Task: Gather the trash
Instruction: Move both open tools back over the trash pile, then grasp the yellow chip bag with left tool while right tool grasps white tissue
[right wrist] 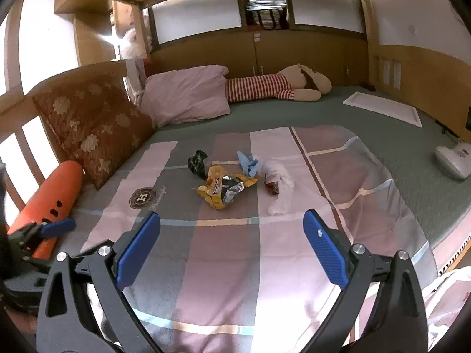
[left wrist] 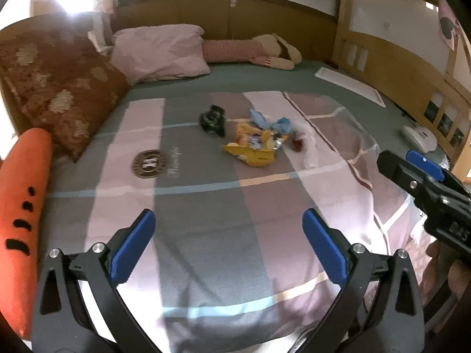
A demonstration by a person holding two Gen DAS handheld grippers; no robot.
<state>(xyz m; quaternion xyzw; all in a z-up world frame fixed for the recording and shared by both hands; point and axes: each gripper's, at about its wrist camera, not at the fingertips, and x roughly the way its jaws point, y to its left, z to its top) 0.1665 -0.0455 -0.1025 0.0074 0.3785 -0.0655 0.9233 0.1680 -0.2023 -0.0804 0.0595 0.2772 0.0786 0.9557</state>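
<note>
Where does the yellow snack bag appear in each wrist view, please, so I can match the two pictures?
Left wrist: the yellow snack bag lies just right of centre, above the open left gripper.
Right wrist: the bag lies just left of centre, above the open right gripper.
Shared landmark: the round logo patch, left of the bag.

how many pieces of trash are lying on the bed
5, clustered mid-blanket: black wrapper, yellow snack bag, blue wad, red wrapper, white tissue. More may hide underneath.
</note>
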